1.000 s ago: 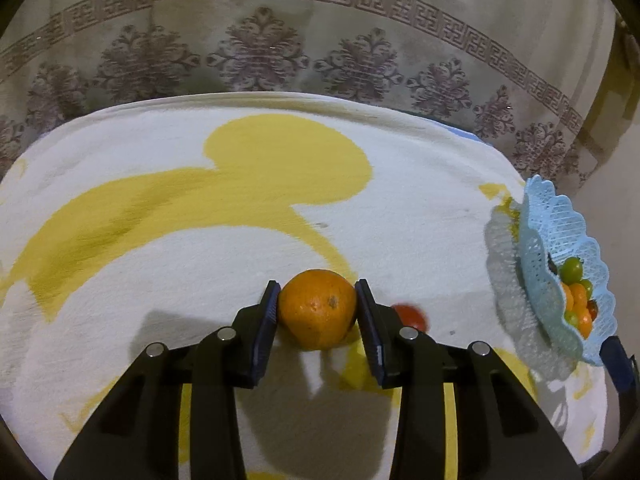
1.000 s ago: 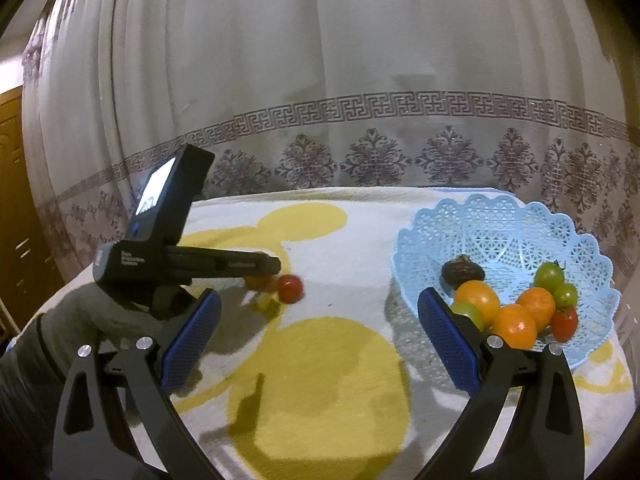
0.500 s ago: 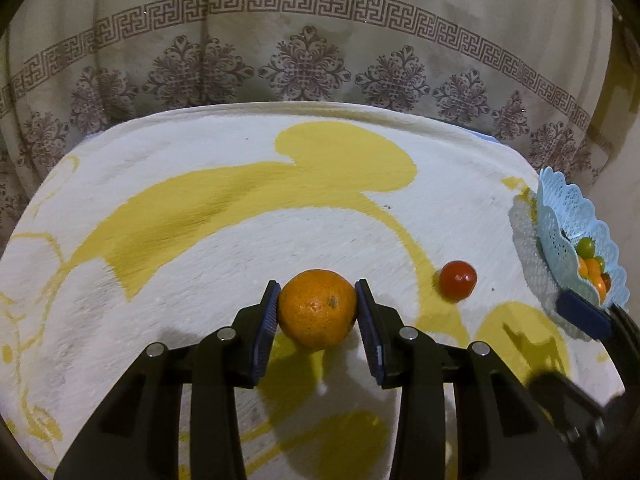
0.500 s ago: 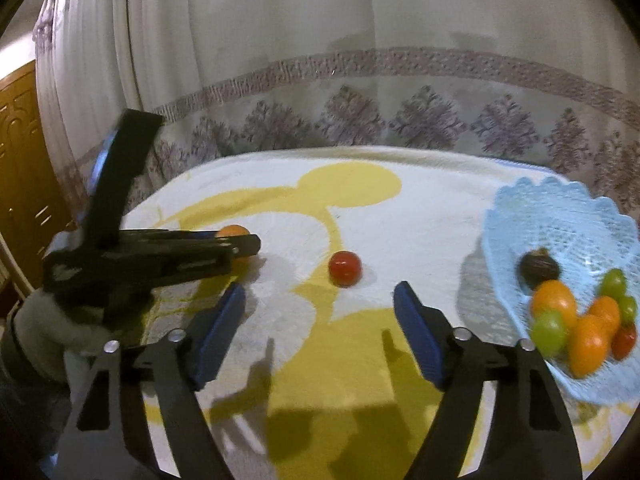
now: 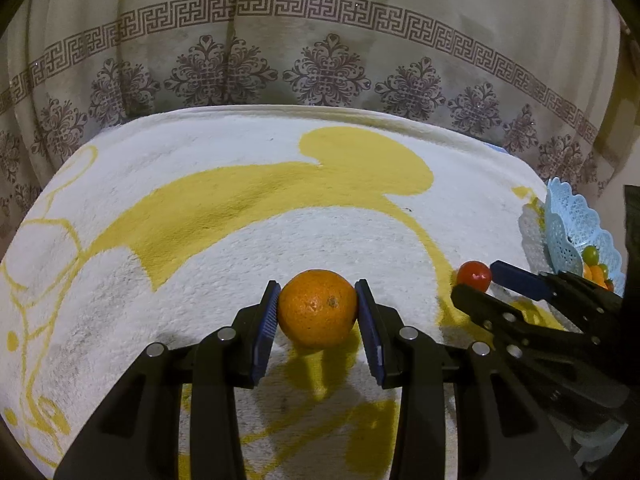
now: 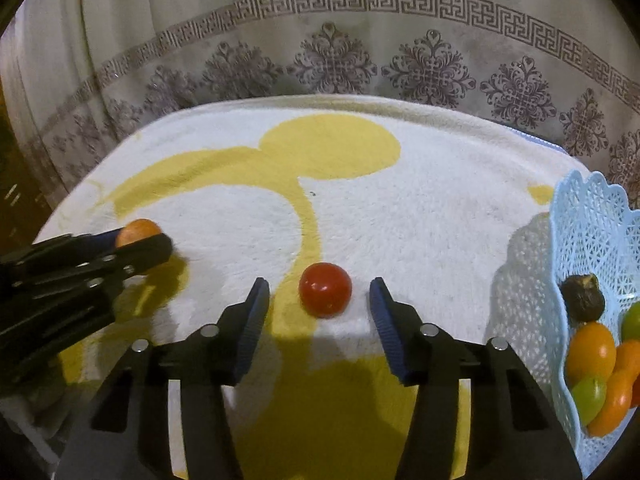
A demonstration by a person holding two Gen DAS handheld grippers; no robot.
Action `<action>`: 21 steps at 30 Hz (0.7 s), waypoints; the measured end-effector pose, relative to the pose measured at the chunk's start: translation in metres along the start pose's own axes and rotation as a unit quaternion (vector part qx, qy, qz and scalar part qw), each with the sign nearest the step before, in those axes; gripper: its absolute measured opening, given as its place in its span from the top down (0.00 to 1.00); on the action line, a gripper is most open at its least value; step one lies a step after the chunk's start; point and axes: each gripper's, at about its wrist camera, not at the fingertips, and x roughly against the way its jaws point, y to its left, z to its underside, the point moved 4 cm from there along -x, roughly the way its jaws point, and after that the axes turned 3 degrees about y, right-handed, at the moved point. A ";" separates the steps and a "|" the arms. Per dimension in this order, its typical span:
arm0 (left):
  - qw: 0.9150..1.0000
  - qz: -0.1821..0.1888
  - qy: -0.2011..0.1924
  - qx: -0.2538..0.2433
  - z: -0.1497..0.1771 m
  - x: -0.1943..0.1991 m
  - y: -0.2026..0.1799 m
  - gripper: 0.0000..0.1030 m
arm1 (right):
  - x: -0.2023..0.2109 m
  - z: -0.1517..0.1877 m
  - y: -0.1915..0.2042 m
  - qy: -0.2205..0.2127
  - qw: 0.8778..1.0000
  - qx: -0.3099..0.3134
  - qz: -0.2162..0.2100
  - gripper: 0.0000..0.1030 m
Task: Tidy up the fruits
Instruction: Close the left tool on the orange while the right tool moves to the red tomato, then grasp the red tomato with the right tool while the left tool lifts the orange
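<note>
My left gripper (image 5: pixel 317 305) is shut on an orange (image 5: pixel 317 307), held just above the white and yellow blanket (image 5: pixel 240 216). The orange also shows at the left of the right wrist view (image 6: pixel 138 230). My right gripper (image 6: pixel 319 300) is open, its pads on either side of a red tomato (image 6: pixel 325 289) lying on the blanket, not touching it. The tomato also shows in the left wrist view (image 5: pixel 474 275) by the right gripper's fingertips (image 5: pixel 516 278). A light blue lattice basket (image 6: pixel 588 240) at the right edge holds several orange, green and red fruits and one dark fruit (image 6: pixel 582 299).
A patterned curtain (image 5: pixel 320 60) hangs behind the blanket's far edge. The basket (image 5: pixel 568 220) stands at the blanket's right edge. A wooden door (image 6: pixel 12 184) shows at the far left.
My left gripper has carried the orange up and left, away from the tomato. My right gripper has swung left from the basket and come down around the tomato, narrowing somewhat.
</note>
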 end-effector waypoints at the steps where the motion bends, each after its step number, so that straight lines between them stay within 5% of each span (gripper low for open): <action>1: 1.000 0.000 0.000 0.001 0.000 0.000 0.000 0.63 | -0.003 -0.001 -0.001 0.006 1.000 -0.001 0.004 0.55; 13: 1.000 -0.009 0.012 0.002 0.007 -0.010 0.003 0.61 | -0.004 0.000 0.000 0.013 1.000 0.001 0.025 0.71; 16: 1.000 -0.008 0.020 0.003 0.009 -0.012 0.004 0.33 | 0.003 0.004 0.002 0.012 1.000 -0.001 0.022 0.72; 21: 1.000 -0.016 0.018 0.001 0.011 -0.008 0.006 0.31 | 0.017 0.014 0.009 0.006 1.000 -0.004 0.012 0.72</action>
